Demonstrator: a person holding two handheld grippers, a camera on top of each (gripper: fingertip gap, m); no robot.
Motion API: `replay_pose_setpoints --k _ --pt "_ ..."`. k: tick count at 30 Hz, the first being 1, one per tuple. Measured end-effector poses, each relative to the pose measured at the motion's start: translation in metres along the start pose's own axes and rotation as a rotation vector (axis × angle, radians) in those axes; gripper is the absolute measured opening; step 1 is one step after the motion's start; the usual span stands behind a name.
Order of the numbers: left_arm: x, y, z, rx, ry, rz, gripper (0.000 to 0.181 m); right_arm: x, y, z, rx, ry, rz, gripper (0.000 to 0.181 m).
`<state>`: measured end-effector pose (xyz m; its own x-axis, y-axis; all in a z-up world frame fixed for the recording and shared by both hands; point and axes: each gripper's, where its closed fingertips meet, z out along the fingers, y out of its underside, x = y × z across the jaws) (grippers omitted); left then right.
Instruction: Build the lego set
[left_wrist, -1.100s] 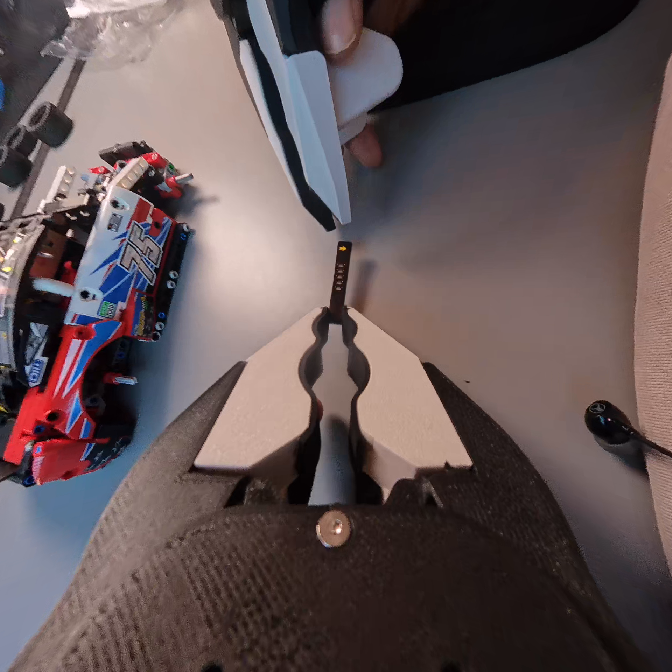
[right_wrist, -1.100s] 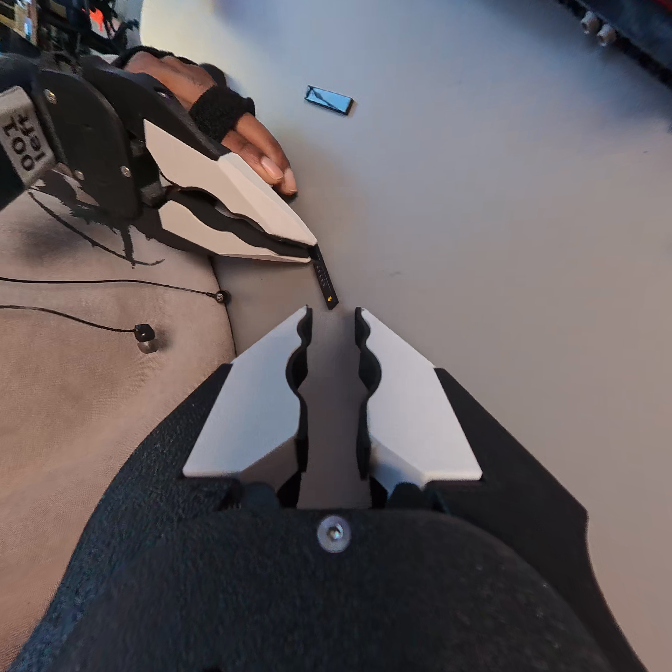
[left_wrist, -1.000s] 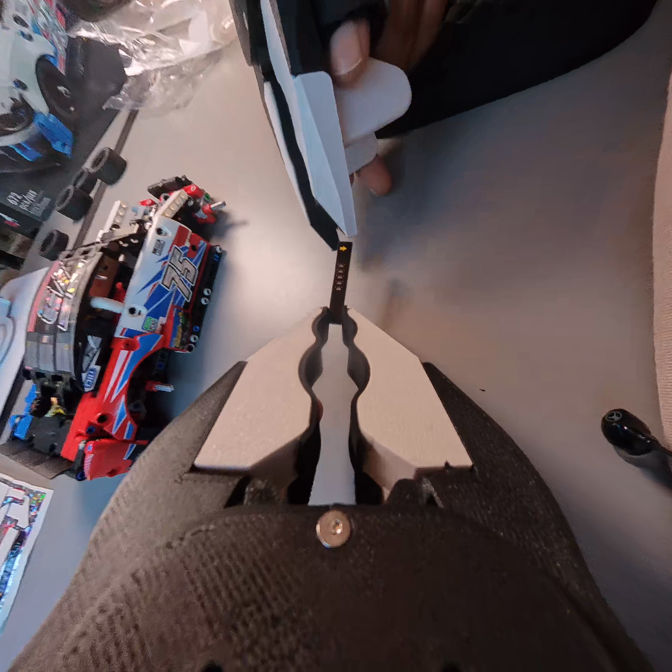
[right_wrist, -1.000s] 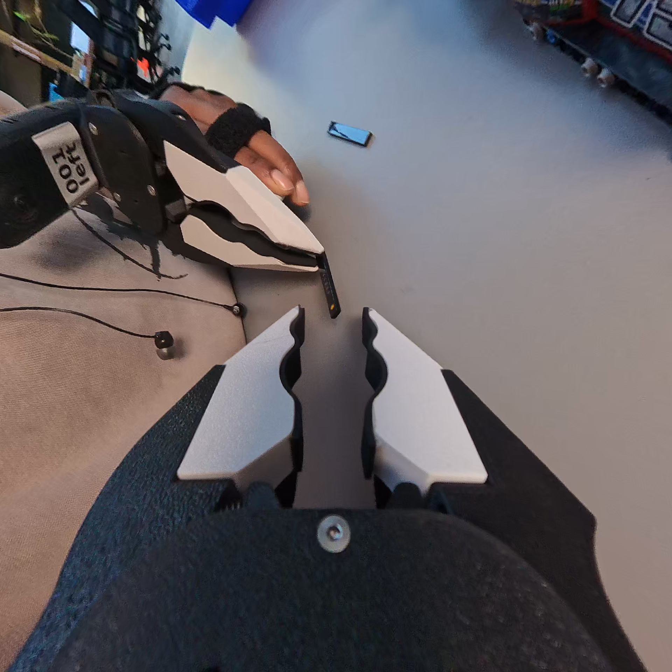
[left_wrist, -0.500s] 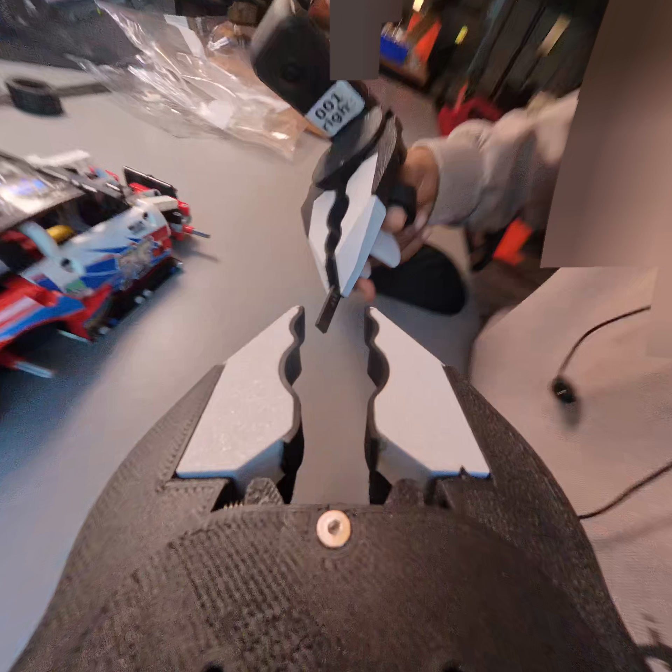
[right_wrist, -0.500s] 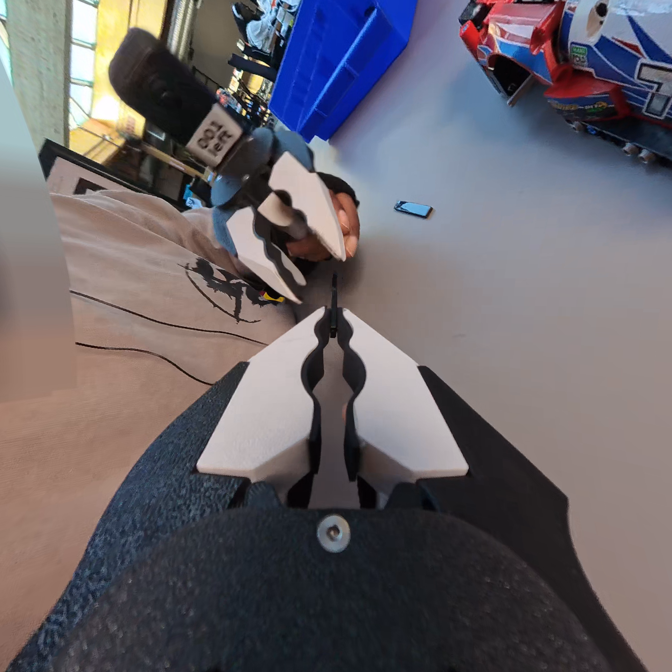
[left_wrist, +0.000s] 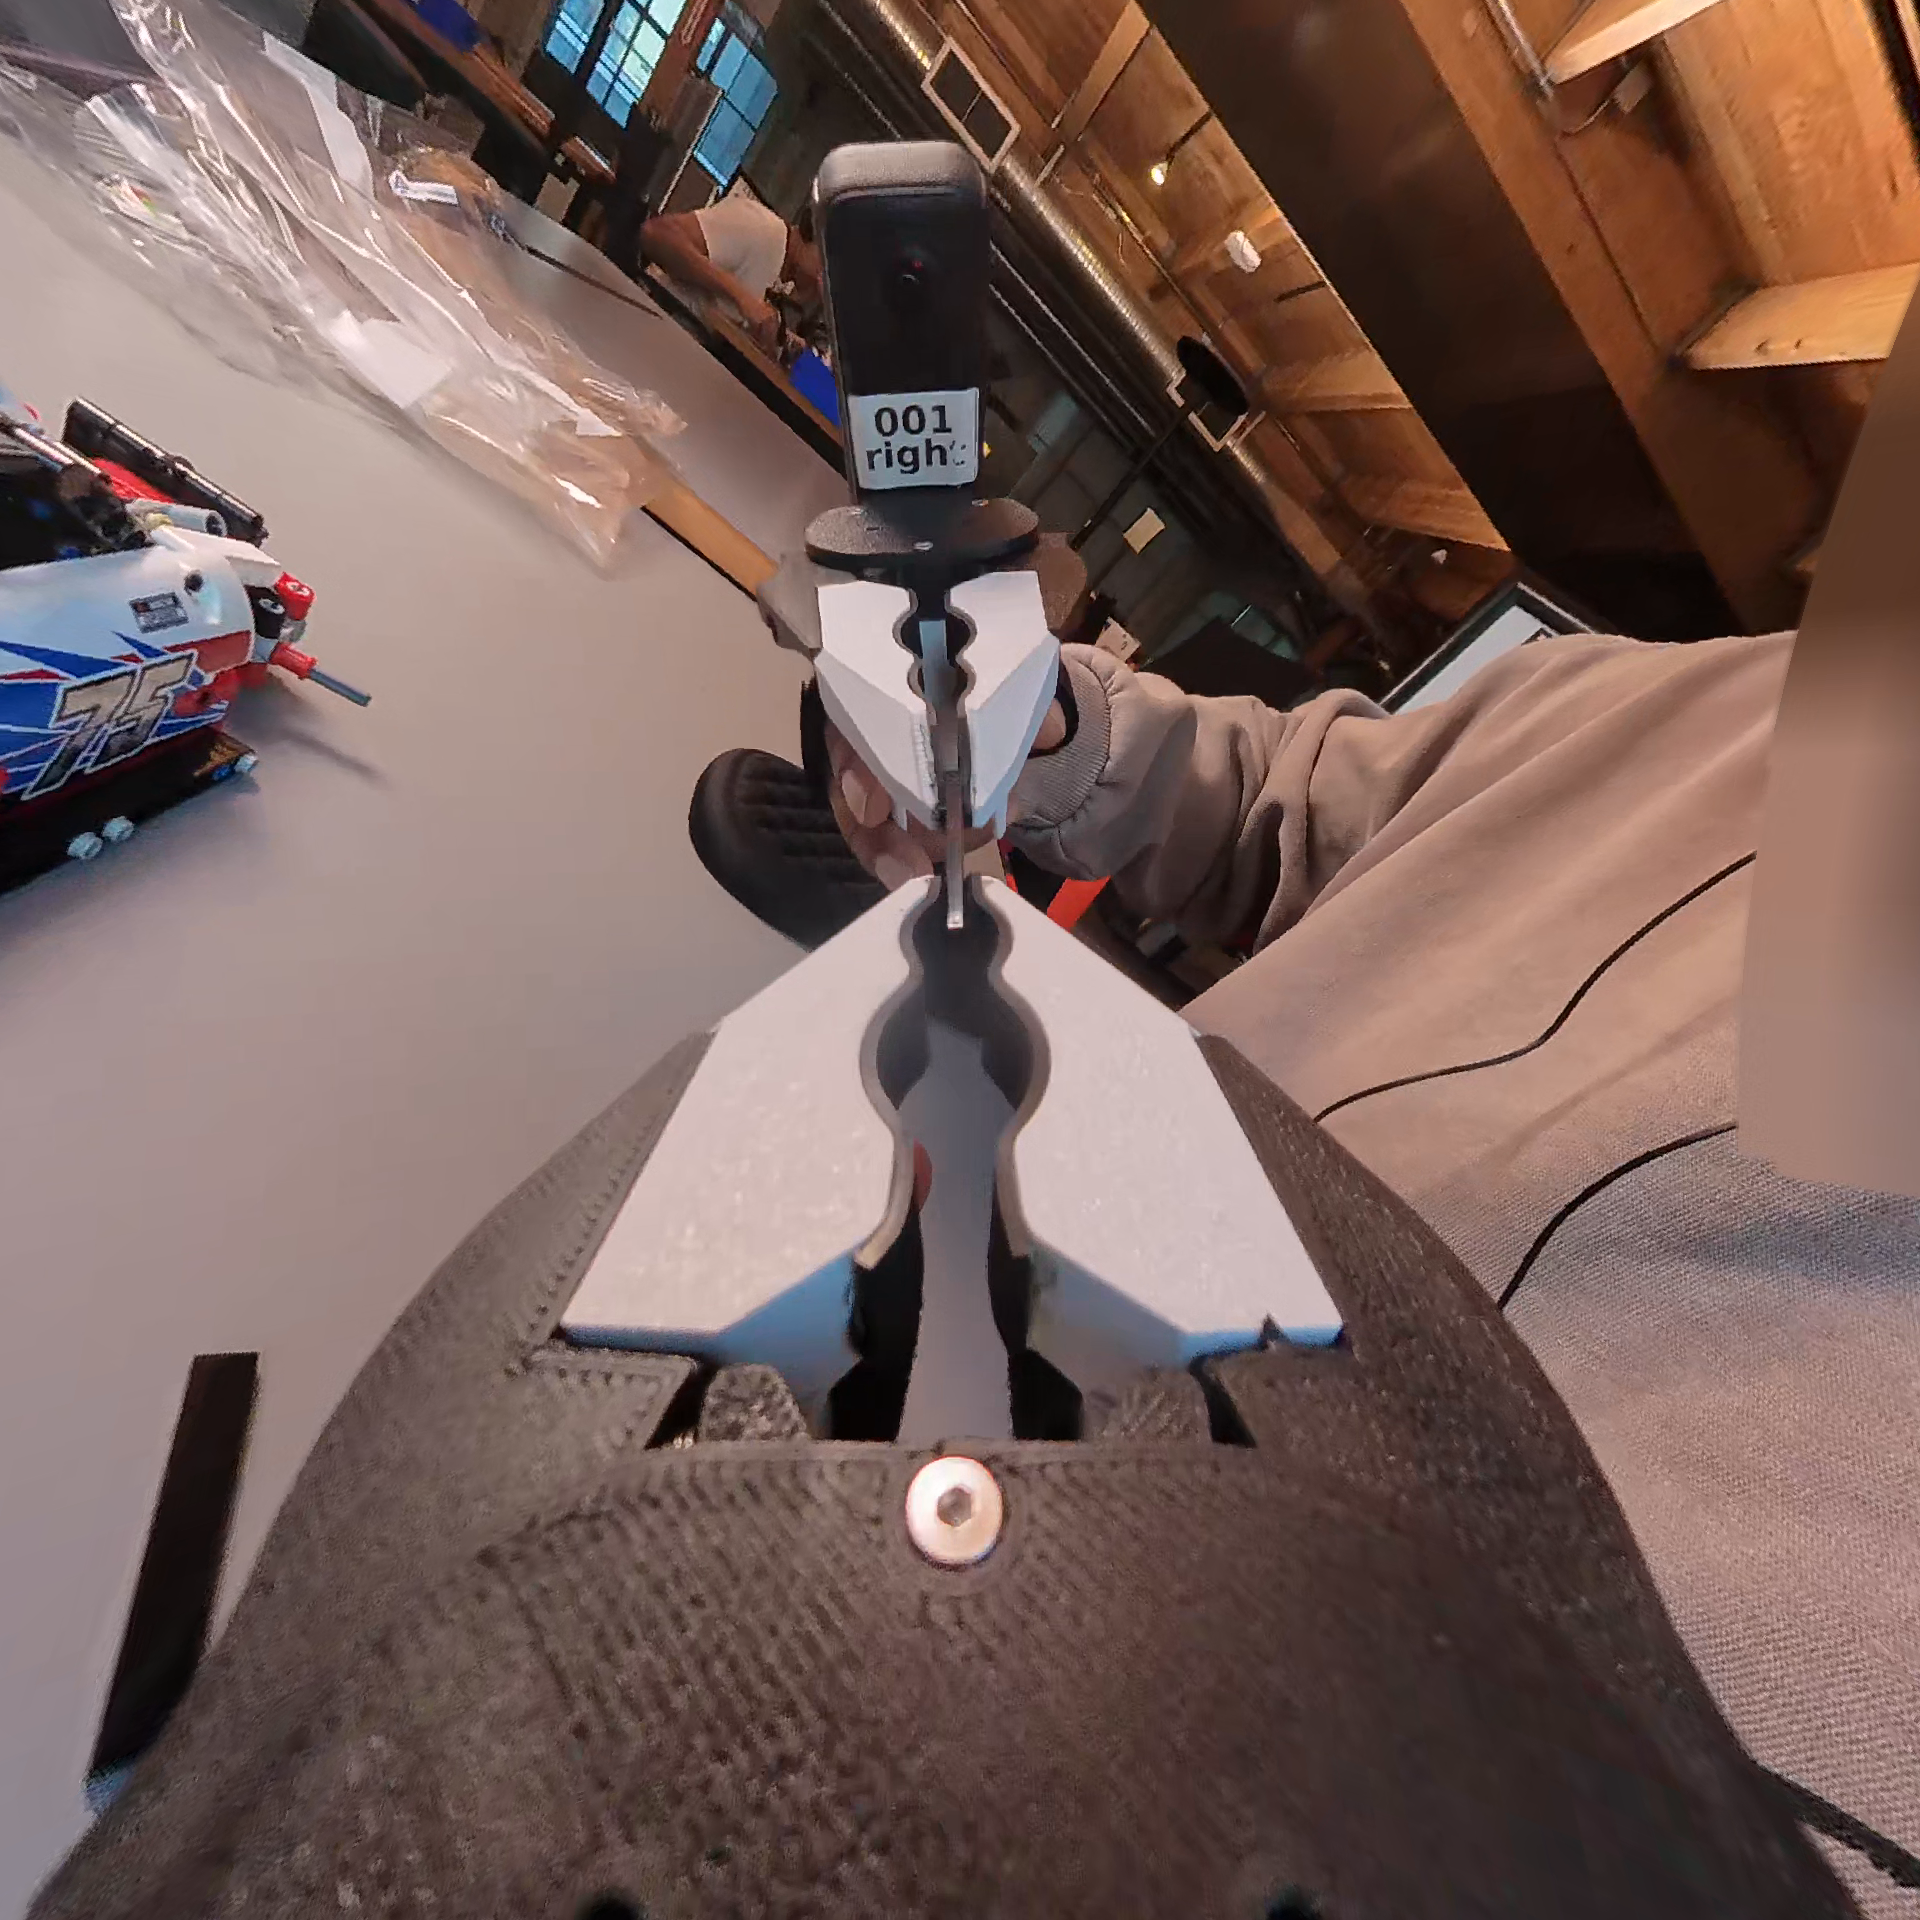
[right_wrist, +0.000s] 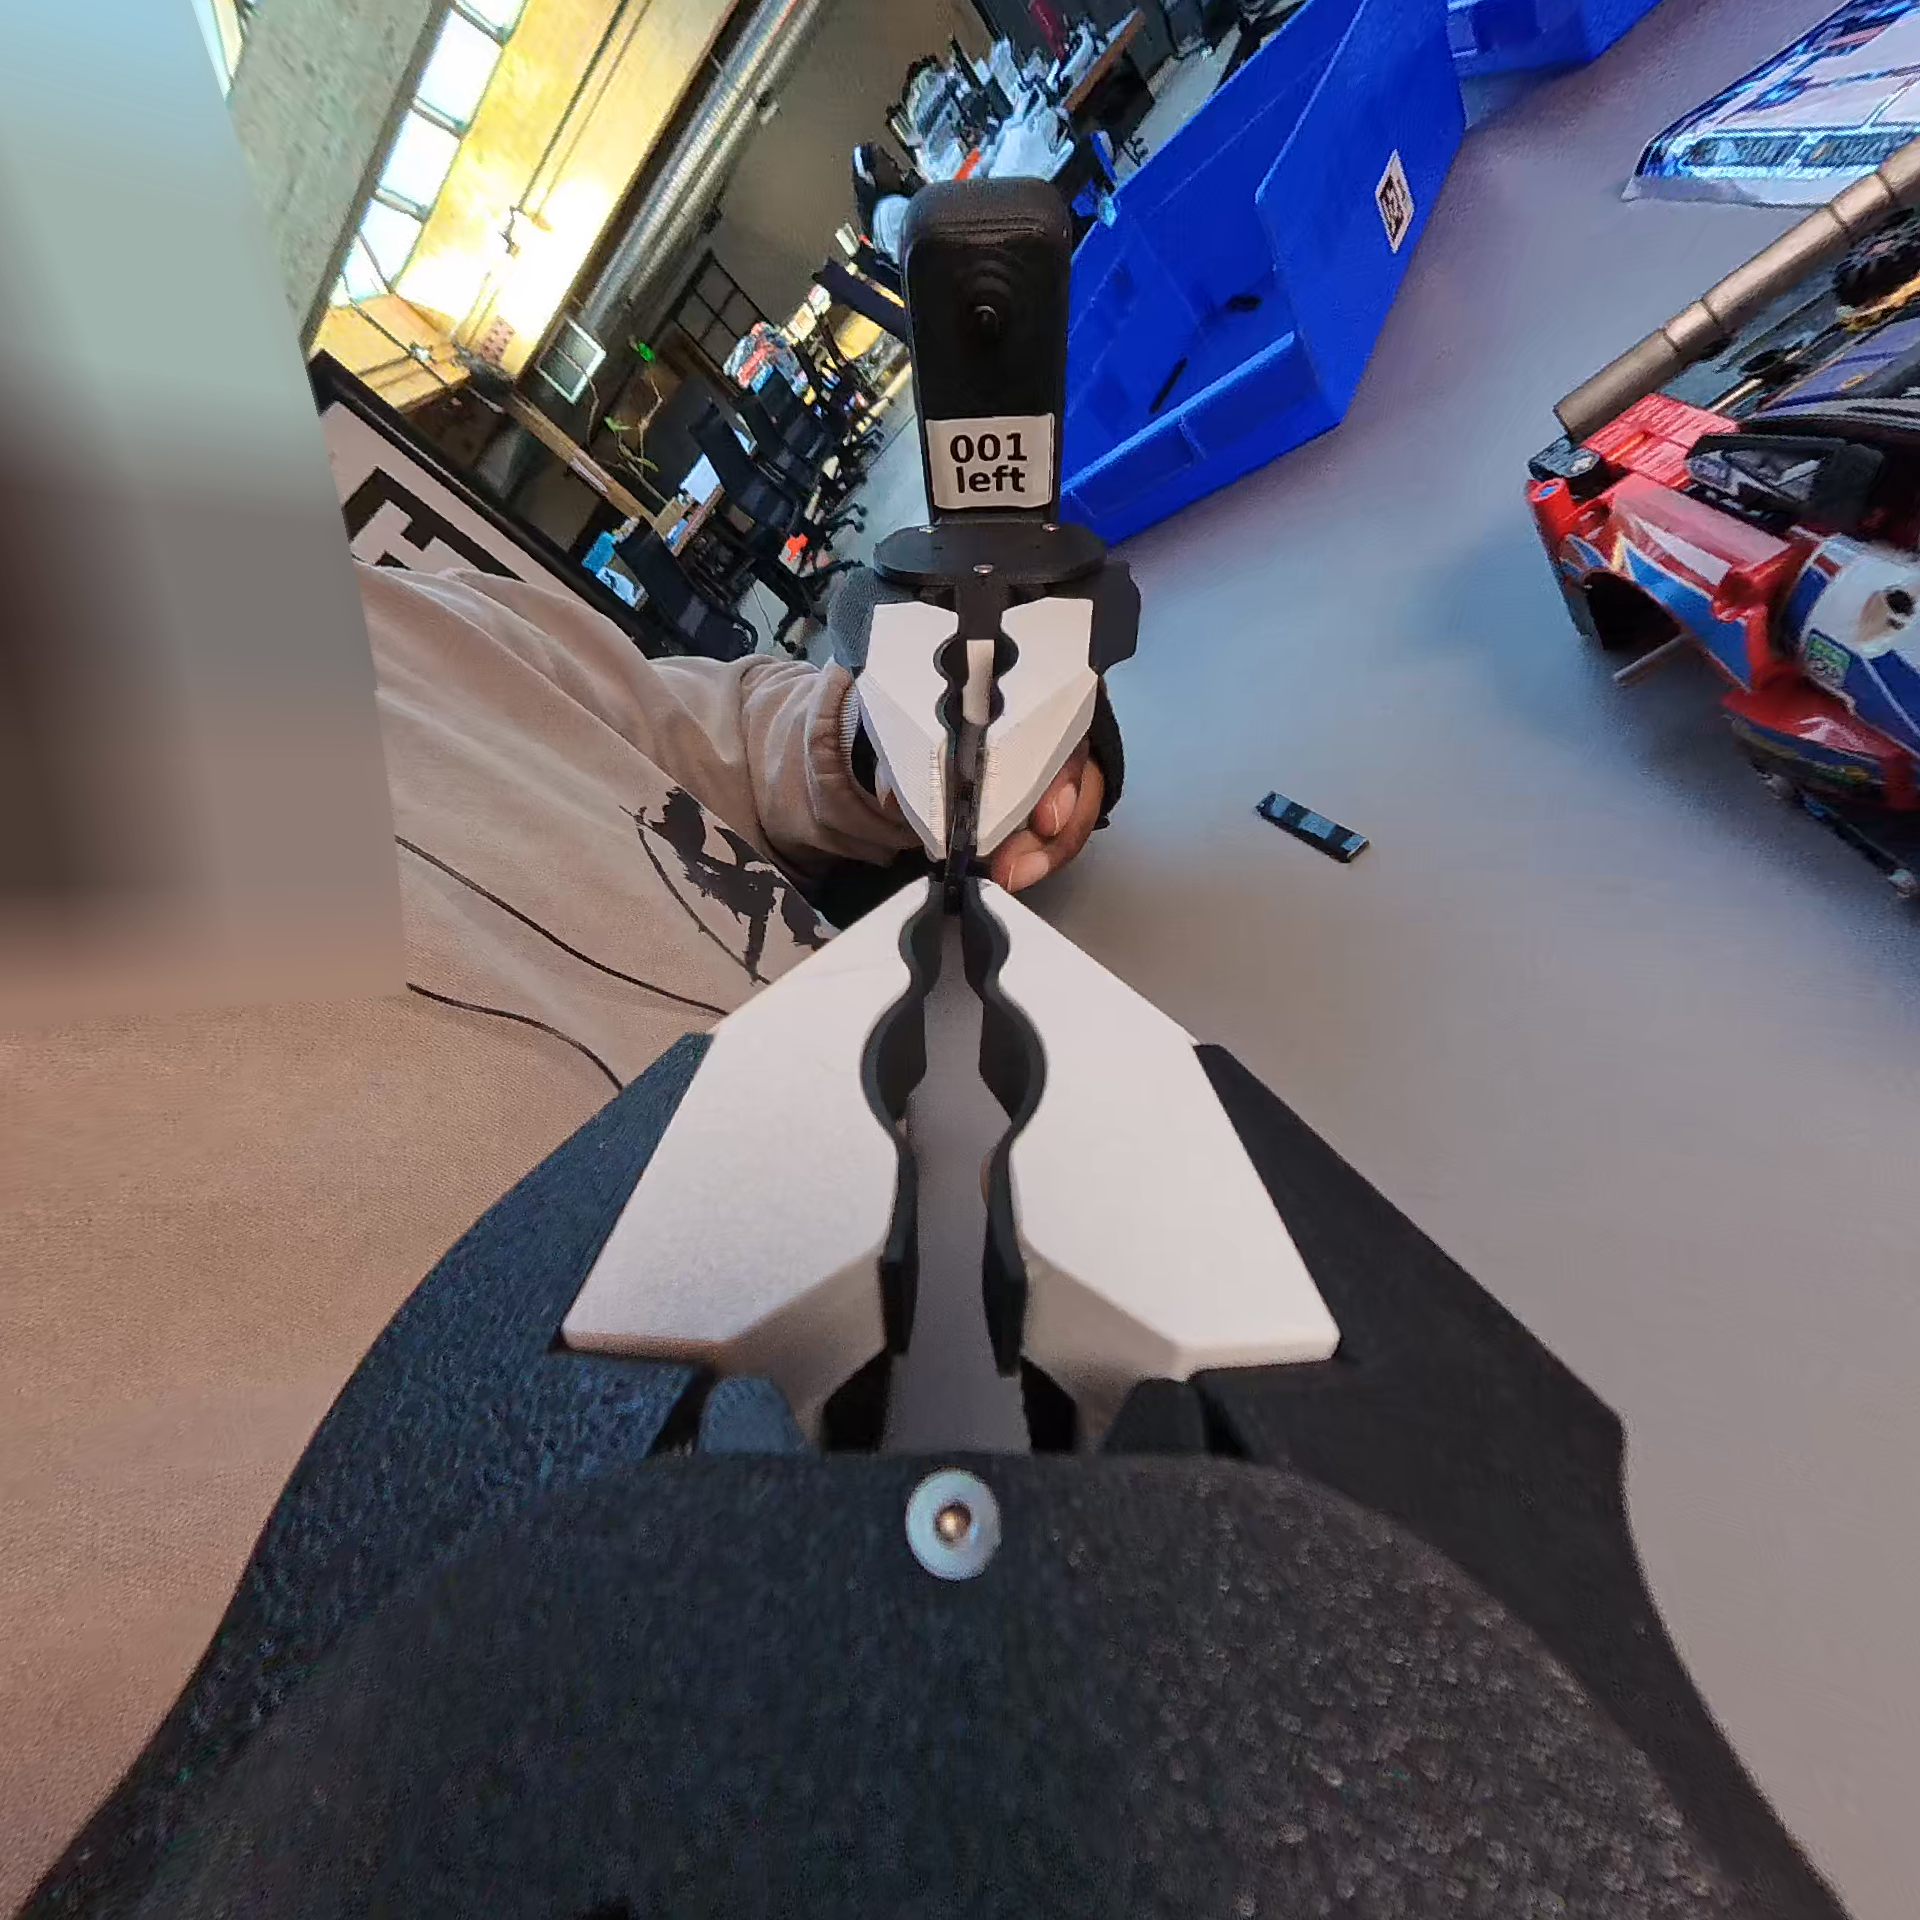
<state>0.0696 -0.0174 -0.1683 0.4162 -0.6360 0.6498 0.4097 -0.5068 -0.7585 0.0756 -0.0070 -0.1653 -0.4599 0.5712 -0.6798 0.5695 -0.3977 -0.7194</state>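
The two grippers faced each other tip to tip above the near edge of the grey table (right_wrist: 1455, 1039), with a thin black lego strip (left_wrist: 951, 862) bridging them. In the left wrist view, the left gripper (left_wrist: 953, 902) had its white fingers (left_wrist: 790, 1122) drawn together at the tips, pinching the near end of the strip. Straight ahead of those fingers, the right gripper (left_wrist: 943, 821) pointed back, its fingers also closed on the strip's far end; a hand (left_wrist: 883, 821) showed behind it, with a beige sleeve (left_wrist: 1299, 810) running off to the right.

In the right wrist view the same meeting appeared from the other side: the right gripper (right_wrist: 951, 896) clamped the strip (right_wrist: 961, 831) at its fingertips, and the left gripper (right_wrist: 958, 847) held it directly beyond, tilted slightly down toward the table.

A partly built red, white and blue lego race car (left_wrist: 114, 665) sat on the table well to the left of the left fingers, and showed at the far right (right_wrist: 1766, 644) of the right fingers. A small black lego plate (right_wrist: 1311, 825) lay flat on the table between the car and the grippers, to the right of the right fingers. A blue plastic bin (right_wrist: 1299, 312) stood beyond it. Crumpled clear plastic bags (left_wrist: 343, 270) lay ahead and left of the left fingers.
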Motion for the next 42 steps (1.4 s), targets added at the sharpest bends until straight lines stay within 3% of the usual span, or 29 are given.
replay_pose_setpoints --k 10,16,26,35,42 --pt "0.003 -0.006 -0.002 0.058 0.076 -0.135 0.0 -0.006 -0.009 -0.007 0.142 -0.054 0.058 0.001" --pt "-0.004 -0.008 -0.006 0.078 0.075 -0.203 0.0 0.005 -0.013 -0.009 0.21 -0.044 0.142 0.015" --pt "-0.013 -0.004 -0.007 0.042 -0.002 -0.168 0.0 0.015 -0.007 0.009 0.14 0.005 0.15 0.0" --pt "-0.019 0.009 -0.004 -0.085 -0.052 -0.074 0.0 0.021 0.01 0.006 0.0 0.13 -0.141 0.0" --pt "-0.02 0.011 -0.005 -0.131 -0.041 -0.031 0.001 0.021 0.012 0.004 -0.005 0.104 -0.156 0.0"
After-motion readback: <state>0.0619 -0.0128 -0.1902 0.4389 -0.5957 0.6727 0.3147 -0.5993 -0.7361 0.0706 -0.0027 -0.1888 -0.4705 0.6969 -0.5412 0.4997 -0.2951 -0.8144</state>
